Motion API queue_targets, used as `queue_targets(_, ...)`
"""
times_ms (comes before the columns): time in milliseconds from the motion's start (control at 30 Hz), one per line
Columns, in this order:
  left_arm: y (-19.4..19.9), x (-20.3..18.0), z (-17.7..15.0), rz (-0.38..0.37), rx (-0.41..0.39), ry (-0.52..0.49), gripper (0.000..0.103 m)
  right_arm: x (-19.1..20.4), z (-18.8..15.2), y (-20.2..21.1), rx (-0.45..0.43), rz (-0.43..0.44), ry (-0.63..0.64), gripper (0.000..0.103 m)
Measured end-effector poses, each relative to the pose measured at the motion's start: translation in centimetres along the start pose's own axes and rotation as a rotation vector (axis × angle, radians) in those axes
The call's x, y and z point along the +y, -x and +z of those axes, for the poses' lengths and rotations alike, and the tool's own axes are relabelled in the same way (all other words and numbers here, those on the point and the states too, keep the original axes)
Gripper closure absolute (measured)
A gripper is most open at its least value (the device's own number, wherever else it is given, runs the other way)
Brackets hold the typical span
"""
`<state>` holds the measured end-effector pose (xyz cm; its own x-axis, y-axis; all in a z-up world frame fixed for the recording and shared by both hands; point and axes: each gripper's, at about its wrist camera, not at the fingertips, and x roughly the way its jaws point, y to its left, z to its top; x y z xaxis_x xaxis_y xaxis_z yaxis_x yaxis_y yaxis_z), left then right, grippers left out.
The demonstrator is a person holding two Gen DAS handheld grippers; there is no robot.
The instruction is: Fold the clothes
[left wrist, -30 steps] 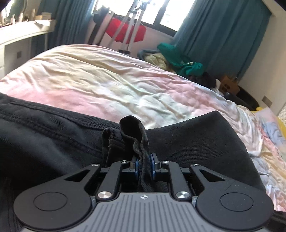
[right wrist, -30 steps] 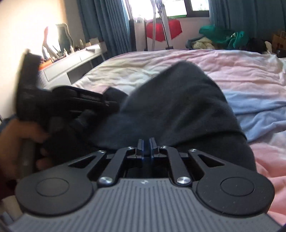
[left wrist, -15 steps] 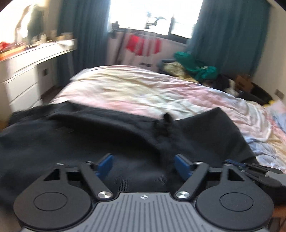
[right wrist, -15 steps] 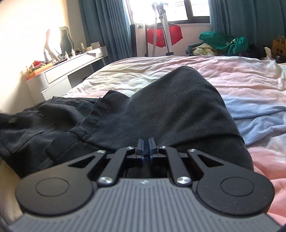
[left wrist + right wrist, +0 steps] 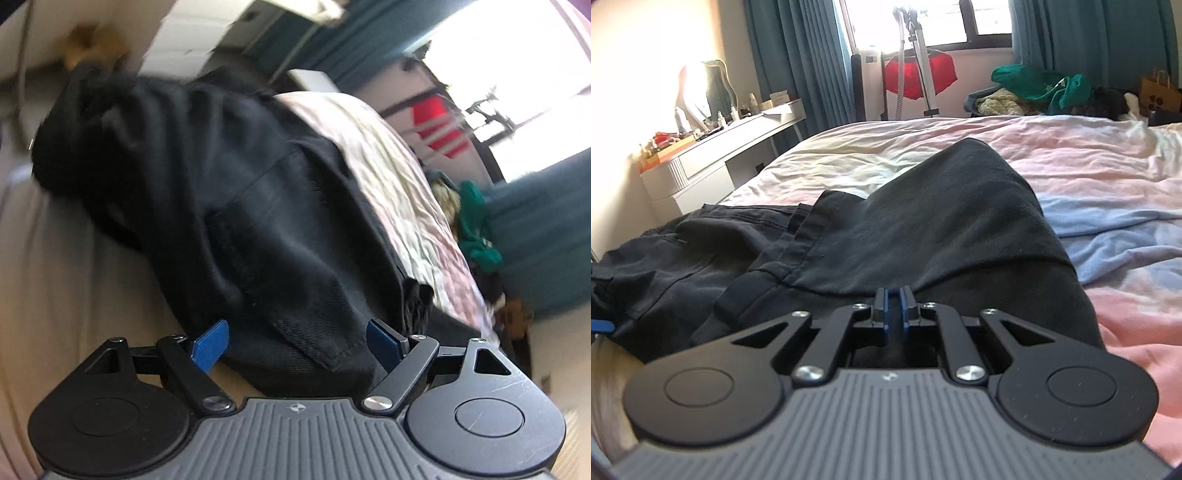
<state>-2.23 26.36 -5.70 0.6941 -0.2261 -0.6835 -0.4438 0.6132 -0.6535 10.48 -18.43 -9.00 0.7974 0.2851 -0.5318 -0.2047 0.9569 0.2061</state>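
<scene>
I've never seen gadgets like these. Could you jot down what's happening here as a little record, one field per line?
Garment: black cotton trousers, partly folded over on themselves
Surface: bed with a rumpled pink, cream and blue sheet
Left gripper: open, blue pads spread either side of a trouser hem
Right gripper: nearly closed at the trouser edge; whether cloth is pinched cannot be told
Left view: tilted and blurred
Background: teal curtains, white dressing table, red cloth on a metal stand
</scene>
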Motion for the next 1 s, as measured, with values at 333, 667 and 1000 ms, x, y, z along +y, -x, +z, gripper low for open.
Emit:
queue_targets(333, 1.5, 3.2, 0.9, -0.045, -0.064, 0.162, 0.011, -0.8, 0.3, 1.2, -0.033, -0.047, -0.019, 0.093)
queue_targets(667, 2.0, 5.6, 0.8, -0.06, -0.07, 0.286, 0.007, -0.5, 0.2, 1.1, -0.019, -0.069, -0.013, 0.093)
queue_targets(1000, 0.6, 6.7, 2.9, 0.008, -0.171, 0.316, 0.015, -0.2, 0.1, 0.6, -0.002, -0.069, -0.007, 0.093)
